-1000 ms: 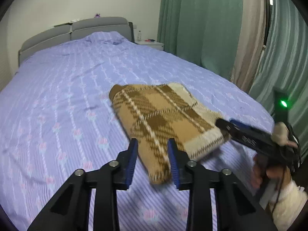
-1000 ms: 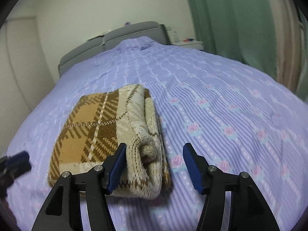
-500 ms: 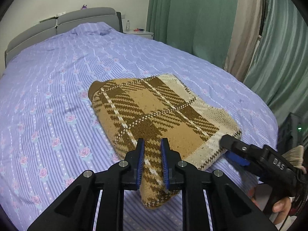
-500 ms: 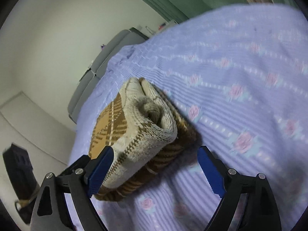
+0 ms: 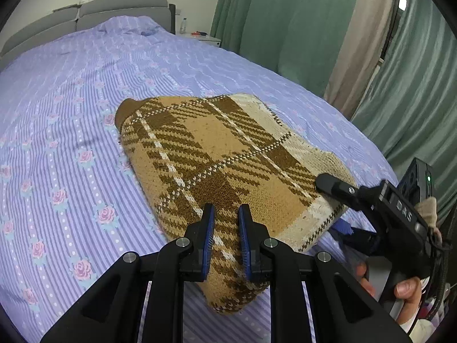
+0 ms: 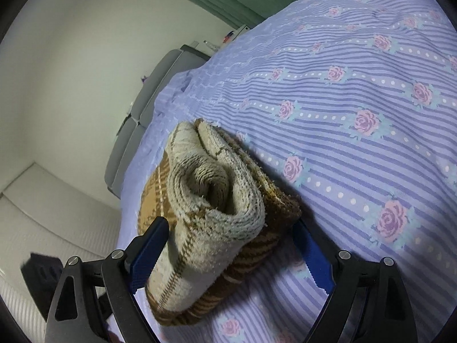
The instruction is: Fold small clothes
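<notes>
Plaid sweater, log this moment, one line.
sweater on bed | left gripper just been closing over its corner, grip unclear | right gripper just been opening, straddling folded end

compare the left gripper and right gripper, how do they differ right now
The left gripper has its fingers nearly together, low over the plaid top face of the folded sweater; the right gripper has its fingers spread wide, straddling the sweater's thick folded end. The left sits level; the right is rolled, one finger above the sweater, one down by the bedsheet. Both have black frames with blue pads.

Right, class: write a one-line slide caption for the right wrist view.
Open right hand-held gripper straddling the folded plaid sweater on a floral bedsheet.
</notes>
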`<action>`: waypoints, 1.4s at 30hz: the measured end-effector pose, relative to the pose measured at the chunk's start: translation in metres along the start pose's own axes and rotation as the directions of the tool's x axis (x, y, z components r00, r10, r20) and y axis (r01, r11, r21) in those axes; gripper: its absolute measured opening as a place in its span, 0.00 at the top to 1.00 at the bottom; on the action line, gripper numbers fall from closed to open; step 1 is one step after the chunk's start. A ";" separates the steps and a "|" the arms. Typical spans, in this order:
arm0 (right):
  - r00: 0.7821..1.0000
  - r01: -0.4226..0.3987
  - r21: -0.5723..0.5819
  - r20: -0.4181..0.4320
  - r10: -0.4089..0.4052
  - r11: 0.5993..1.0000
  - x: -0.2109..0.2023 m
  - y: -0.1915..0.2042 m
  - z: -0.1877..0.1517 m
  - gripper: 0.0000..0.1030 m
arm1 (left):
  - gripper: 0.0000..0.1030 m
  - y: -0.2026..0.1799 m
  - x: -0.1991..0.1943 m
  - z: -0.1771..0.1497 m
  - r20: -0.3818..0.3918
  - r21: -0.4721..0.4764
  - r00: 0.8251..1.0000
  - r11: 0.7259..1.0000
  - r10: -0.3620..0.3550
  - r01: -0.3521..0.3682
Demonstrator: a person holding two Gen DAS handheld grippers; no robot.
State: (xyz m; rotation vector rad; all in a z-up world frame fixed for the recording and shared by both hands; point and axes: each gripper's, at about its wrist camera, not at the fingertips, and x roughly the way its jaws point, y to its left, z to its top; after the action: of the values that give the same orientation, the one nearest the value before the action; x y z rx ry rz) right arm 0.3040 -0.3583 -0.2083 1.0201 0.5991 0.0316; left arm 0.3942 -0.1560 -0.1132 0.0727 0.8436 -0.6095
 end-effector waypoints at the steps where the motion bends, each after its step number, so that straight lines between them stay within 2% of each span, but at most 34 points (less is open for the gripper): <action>1: 1.000 0.004 0.005 0.004 -0.004 1.000 0.001 -0.001 0.002 0.14 | 0.82 0.000 0.000 0.000 -0.001 0.009 1.000 1.000 0.002 -0.002; 4: 1.000 0.015 0.033 0.019 -0.016 0.999 0.005 -0.004 0.007 0.16 | 0.82 -0.001 -0.001 0.001 -0.007 0.027 1.000 1.000 0.001 -0.001; 6: 0.999 0.023 0.041 0.023 -0.024 0.999 0.008 -0.006 0.010 0.26 | 0.82 0.000 -0.001 0.003 -0.013 0.023 1.000 1.000 -0.013 0.013; 9: 0.999 0.025 0.043 0.026 -0.027 0.999 0.012 -0.008 0.014 0.31 | 0.81 0.000 -0.005 0.006 -0.020 0.019 1.000 1.000 -0.020 0.020; 10: 0.999 0.026 0.047 0.029 -0.028 0.999 0.013 -0.008 0.014 0.32 | 0.74 0.000 -0.007 0.008 -0.021 0.023 1.000 1.000 -0.014 0.015; 11: 0.999 0.024 0.052 0.031 -0.026 0.998 0.010 -0.010 0.014 0.32 | 0.60 -0.001 -0.010 0.009 -0.016 0.027 1.000 1.000 0.001 -0.001; 13: 0.999 0.023 0.064 0.036 -0.026 0.998 0.011 -0.012 0.014 0.32 | 0.39 0.004 -0.021 0.012 0.040 0.018 0.999 0.999 0.037 -0.038; 15: 0.999 0.017 0.075 0.037 -0.020 0.997 0.008 -0.014 0.013 0.32 | 0.36 0.015 -0.030 0.015 0.088 -0.026 0.996 0.999 0.025 -0.023; 17: 0.999 0.013 0.080 0.042 -0.016 0.997 0.006 -0.015 0.010 0.32 | 0.29 0.033 -0.025 0.022 0.070 -0.102 0.997 0.994 -0.024 0.031; 22: 0.998 0.018 0.078 0.055 -0.022 0.997 0.003 -0.016 0.003 0.32 | 0.29 0.076 0.021 0.034 -0.032 -0.294 0.991 0.949 -0.128 0.113; 24: 0.998 0.017 0.088 0.054 -0.022 0.996 0.004 -0.016 0.003 0.29 | 0.23 0.092 0.038 0.036 -0.032 -0.381 0.978 0.907 -0.207 0.180; 27: 0.998 0.015 0.116 0.052 -0.021 0.993 0.004 -0.016 0.005 0.23 | 0.20 0.102 0.055 0.039 -0.028 -0.451 0.957 0.858 -0.290 0.246; 33: 0.997 -0.010 0.191 0.076 -0.004 0.982 0.009 -0.021 0.010 0.15 | 0.14 0.101 0.075 0.044 -0.024 -0.435 0.952 0.861 -0.304 0.263; 39: 0.993 -0.065 0.272 0.112 0.036 0.960 0.007 -0.029 0.011 0.14 | 0.14 0.088 0.079 0.041 -0.015 -0.419 0.952 0.867 -0.305 0.271; 42: 0.990 -0.097 0.316 0.125 0.060 0.944 0.006 -0.036 0.012 0.15 | 0.15 0.081 0.079 0.041 -0.016 -0.398 0.959 0.882 -0.284 0.254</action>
State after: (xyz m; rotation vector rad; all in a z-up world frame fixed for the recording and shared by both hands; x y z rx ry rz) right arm 0.3060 -0.3853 -0.2361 1.3538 0.4664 -0.0555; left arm 0.5050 -0.1384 -0.1569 -0.3975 1.0443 -0.6898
